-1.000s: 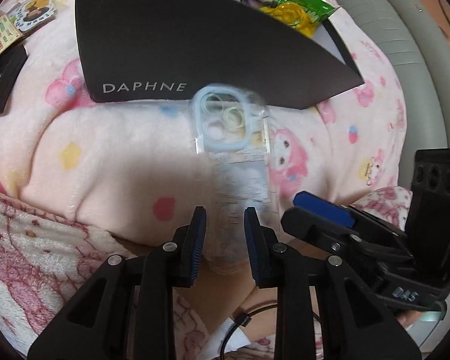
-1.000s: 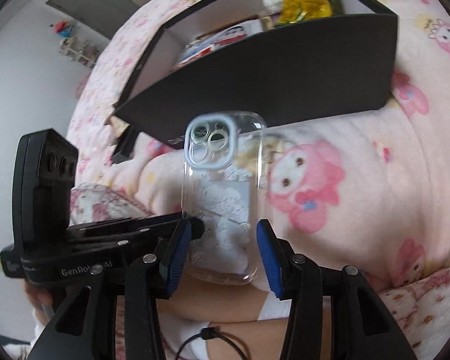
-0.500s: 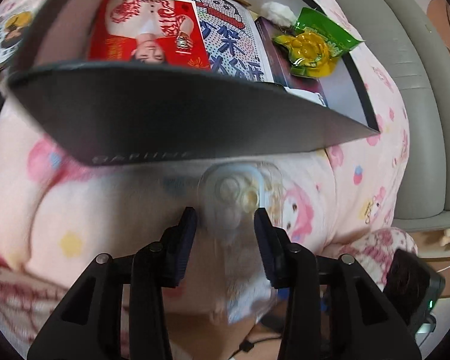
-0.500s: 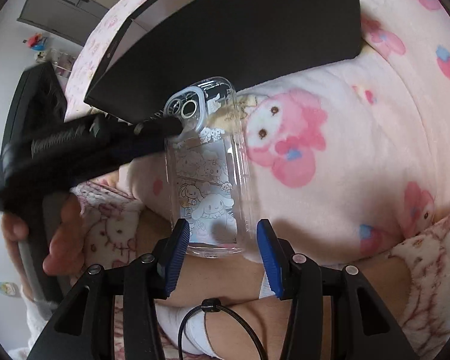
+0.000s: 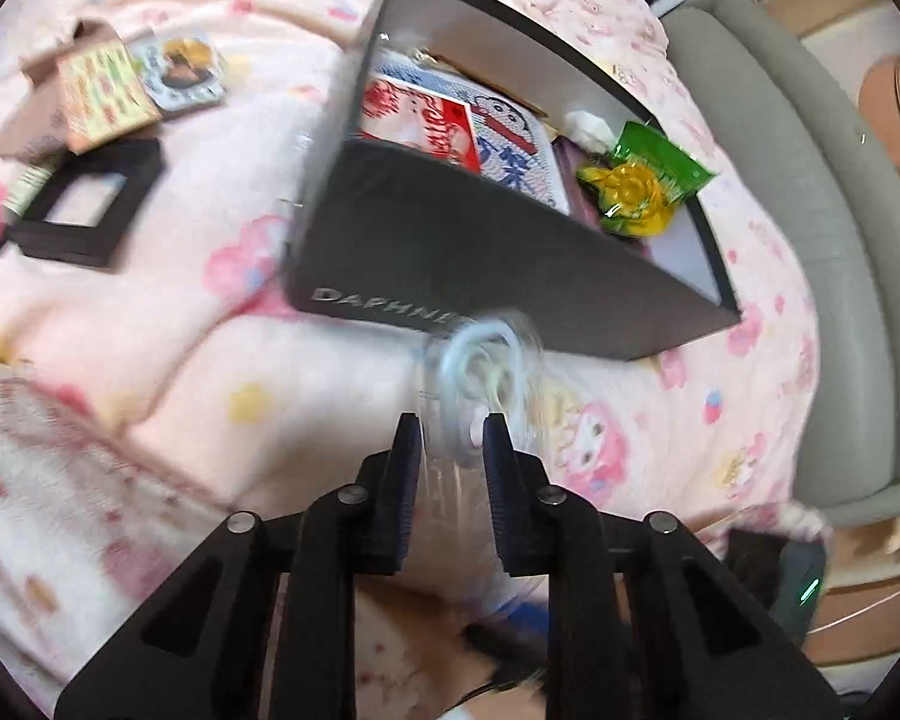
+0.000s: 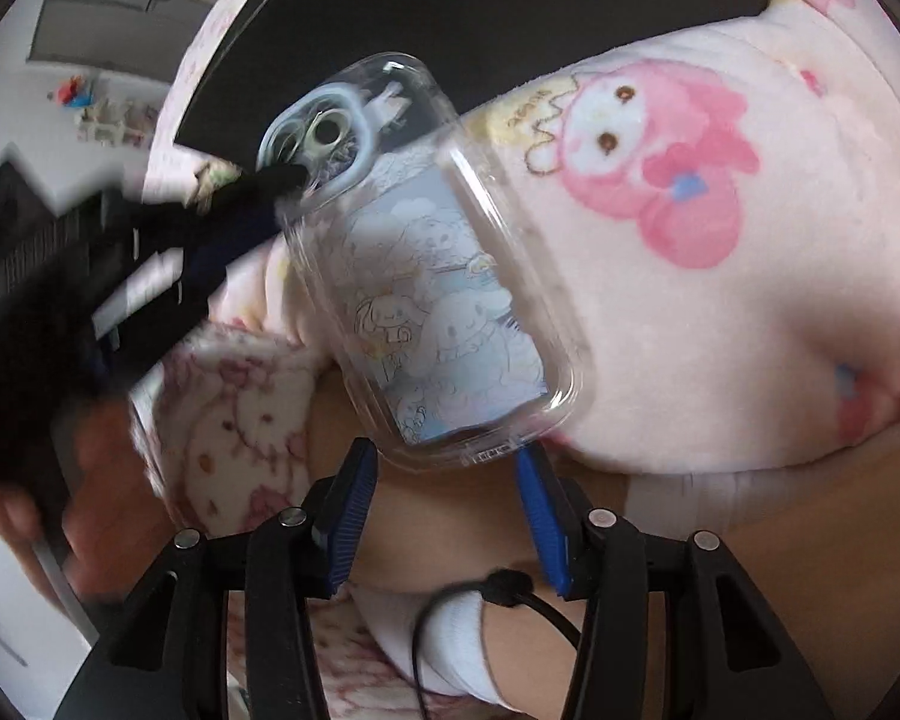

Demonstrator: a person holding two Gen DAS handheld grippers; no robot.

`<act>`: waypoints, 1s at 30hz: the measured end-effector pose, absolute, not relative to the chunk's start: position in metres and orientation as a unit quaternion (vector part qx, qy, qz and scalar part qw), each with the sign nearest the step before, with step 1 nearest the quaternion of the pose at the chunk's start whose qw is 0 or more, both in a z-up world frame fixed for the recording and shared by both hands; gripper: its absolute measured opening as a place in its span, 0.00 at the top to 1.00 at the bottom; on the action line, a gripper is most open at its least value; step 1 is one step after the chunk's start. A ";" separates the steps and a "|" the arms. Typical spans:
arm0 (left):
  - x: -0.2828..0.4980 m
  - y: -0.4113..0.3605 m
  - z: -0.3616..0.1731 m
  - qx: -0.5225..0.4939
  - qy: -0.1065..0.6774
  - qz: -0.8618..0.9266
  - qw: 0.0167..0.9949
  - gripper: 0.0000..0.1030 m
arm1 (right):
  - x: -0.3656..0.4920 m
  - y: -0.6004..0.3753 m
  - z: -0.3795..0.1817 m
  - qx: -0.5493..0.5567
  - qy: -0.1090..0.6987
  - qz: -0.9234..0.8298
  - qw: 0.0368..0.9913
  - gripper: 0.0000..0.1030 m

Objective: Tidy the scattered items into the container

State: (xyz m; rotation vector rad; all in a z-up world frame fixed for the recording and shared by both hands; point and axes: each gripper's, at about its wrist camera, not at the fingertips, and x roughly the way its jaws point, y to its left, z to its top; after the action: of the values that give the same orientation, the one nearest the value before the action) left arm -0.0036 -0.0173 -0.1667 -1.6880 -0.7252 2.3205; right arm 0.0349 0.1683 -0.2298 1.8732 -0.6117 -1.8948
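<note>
A clear phone case (image 6: 432, 276) with cartoon drawings and a pale blue camera ring is held up off the pink blanket. My left gripper (image 5: 448, 450) is shut on the clear phone case (image 5: 486, 378), gripping it near the camera end; it shows blurred in the left wrist view. In the right wrist view the left gripper's fingertips (image 6: 270, 186) pinch the case by the camera ring. My right gripper (image 6: 444, 480) is open, its blue pads just below the case's lower edge, not touching it. The black box (image 5: 510, 264) marked DAPHNE lies just beyond the case.
The black box holds a comic-print packet (image 5: 480, 138) and a green and yellow snack bag (image 5: 642, 186). On the blanket at left lie a small black frame box (image 5: 84, 210), a colourful card box (image 5: 105, 93) and a badge (image 5: 180, 72). A grey sofa edge (image 5: 810, 192) runs on the right.
The left gripper has closed further on the case and lifted it, tilting it. The right gripper stays open as the case moves out of its jaws. The left view has pulled back from the box.
</note>
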 end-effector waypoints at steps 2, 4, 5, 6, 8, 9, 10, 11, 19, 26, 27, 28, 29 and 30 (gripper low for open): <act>-0.004 -0.022 -0.164 -0.579 -0.230 0.777 0.093 0.78 | 0.031 0.174 -0.224 0.656 -0.221 -0.696 0.192 0.56; -0.008 -0.029 -0.162 -0.584 -0.232 0.772 0.099 0.75 | 0.027 0.184 -0.212 0.628 -0.229 -0.720 0.185 0.56; -0.012 -0.032 -0.161 -0.584 -0.229 0.772 0.098 0.67 | 0.025 0.188 -0.207 0.618 -0.229 -0.730 0.179 0.56; -0.017 -0.035 -0.161 -0.585 -0.225 0.773 0.096 0.59 | 0.022 0.192 -0.203 0.608 -0.228 -0.740 0.172 0.56; -0.025 -0.039 -0.162 -0.588 -0.214 0.774 0.093 0.57 | 0.018 0.198 -0.199 0.602 -0.222 -0.750 0.161 0.56; -0.031 -0.037 -0.165 -0.590 -0.204 0.775 0.095 0.57 | 0.017 0.200 -0.201 0.606 -0.225 -0.746 0.162 0.56; -0.036 -0.038 -0.167 -0.593 -0.195 0.776 0.092 0.57 | 0.018 0.200 -0.205 0.611 -0.230 -0.740 0.164 0.56; -0.044 -0.036 -0.172 -0.599 -0.186 0.773 0.091 0.57 | 0.017 0.201 -0.209 0.616 -0.234 -0.734 0.165 0.56; -0.059 -0.030 -0.195 -0.625 -0.184 0.750 0.115 0.66 | 0.023 0.191 -0.222 0.639 -0.233 -0.708 0.189 0.56; -0.039 -0.028 -0.193 -0.631 -0.215 0.722 0.185 0.66 | -0.012 0.214 -0.197 0.587 -0.207 -0.771 0.136 0.56; -0.039 -0.030 -0.193 -0.627 -0.219 0.726 0.179 0.66 | -0.010 0.220 -0.197 0.586 -0.204 -0.774 0.127 0.56; -0.040 -0.034 -0.193 -0.623 -0.225 0.730 0.169 0.66 | -0.011 0.225 -0.196 0.583 -0.204 -0.778 0.119 0.56; -0.042 -0.036 -0.195 -0.621 -0.233 0.730 0.163 0.66 | -0.009 0.226 -0.196 0.580 -0.204 -0.780 0.114 0.56; -0.044 -0.038 -0.196 -0.620 -0.240 0.729 0.161 0.66 | -0.012 0.221 -0.192 0.578 -0.203 -0.783 0.107 0.56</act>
State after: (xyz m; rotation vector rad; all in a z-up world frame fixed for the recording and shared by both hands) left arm -0.0436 -0.0376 -0.1965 -1.7697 -0.6856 2.0821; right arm -0.0122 0.2211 -0.1919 1.7027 -0.5978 -2.3049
